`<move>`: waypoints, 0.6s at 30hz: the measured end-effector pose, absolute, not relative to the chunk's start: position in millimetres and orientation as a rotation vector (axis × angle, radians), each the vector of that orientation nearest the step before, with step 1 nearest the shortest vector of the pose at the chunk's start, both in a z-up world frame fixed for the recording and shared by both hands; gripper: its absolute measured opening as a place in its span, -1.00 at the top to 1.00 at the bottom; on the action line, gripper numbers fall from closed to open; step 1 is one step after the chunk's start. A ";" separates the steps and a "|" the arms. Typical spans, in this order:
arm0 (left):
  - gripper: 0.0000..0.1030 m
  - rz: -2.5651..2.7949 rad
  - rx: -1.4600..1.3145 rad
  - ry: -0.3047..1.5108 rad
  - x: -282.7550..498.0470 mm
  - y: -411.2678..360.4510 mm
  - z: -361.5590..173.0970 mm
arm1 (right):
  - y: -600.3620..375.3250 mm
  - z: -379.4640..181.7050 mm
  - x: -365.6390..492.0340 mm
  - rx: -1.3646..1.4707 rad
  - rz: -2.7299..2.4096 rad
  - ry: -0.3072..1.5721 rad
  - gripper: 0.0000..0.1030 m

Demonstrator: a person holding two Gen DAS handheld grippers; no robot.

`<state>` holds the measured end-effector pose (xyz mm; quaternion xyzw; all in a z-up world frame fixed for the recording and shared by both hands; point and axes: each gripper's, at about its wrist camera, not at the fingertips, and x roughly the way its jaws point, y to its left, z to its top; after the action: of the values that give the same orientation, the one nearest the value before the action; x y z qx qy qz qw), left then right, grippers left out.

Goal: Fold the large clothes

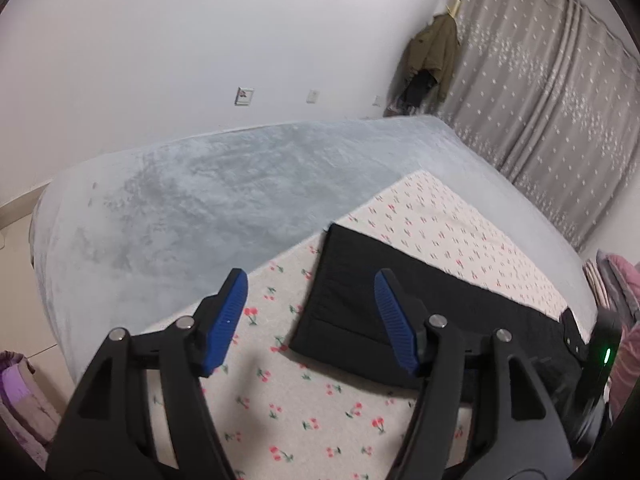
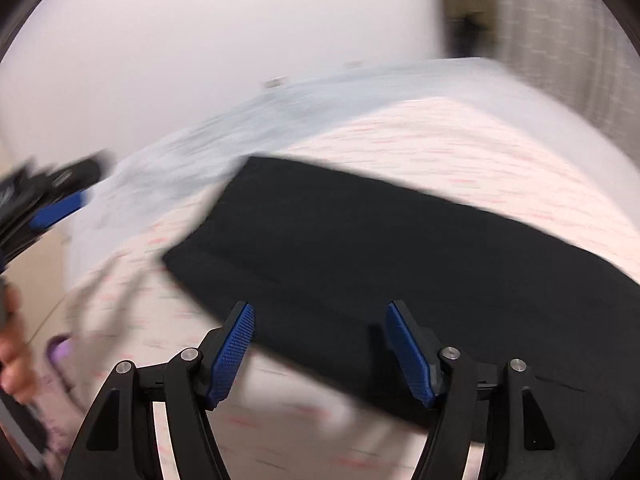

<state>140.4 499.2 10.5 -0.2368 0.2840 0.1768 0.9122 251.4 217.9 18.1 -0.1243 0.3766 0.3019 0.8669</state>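
Plainly, both claws are released and hold nothing: the left gripper (image 1: 310,322) hovers with the folded black garment (image 1: 400,300) lying flat just ahead and to its right on the cherry-print sheet (image 1: 320,412); the right gripper (image 2: 320,354) hangs over the garment's near edge. That right view is smeared, probably by motion; a hasty pinch could catch the sheet too, or grab one layer and undo the fold.

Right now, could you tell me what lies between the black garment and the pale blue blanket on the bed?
In the left wrist view, only the cherry-print sheet lies between the black garment and the pale blue blanket; the garment rests on that sheet.
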 end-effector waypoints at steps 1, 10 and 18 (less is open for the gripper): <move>-0.32 0.362 -0.482 0.600 141.7 492.7 11.2 | 192.9 18.8 261.2 -0.244 0.540 0.795 -0.36; -0.62 0.185 -0.343 0.748 145.7 376.4 24.2 | 56.1 -27.7 239.1 -0.225 0.476 0.922 -0.46; -0.65 0.009 -0.282 0.799 124.9 256.9 14.7 | -58.5 -1.3 187.0 -0.240 0.411 0.847 -0.45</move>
<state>124.9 256.9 14.7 -0.1366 0.3876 0.0042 0.9117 187.0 -58.5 -1.3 -0.1154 0.4071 0.1977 0.8842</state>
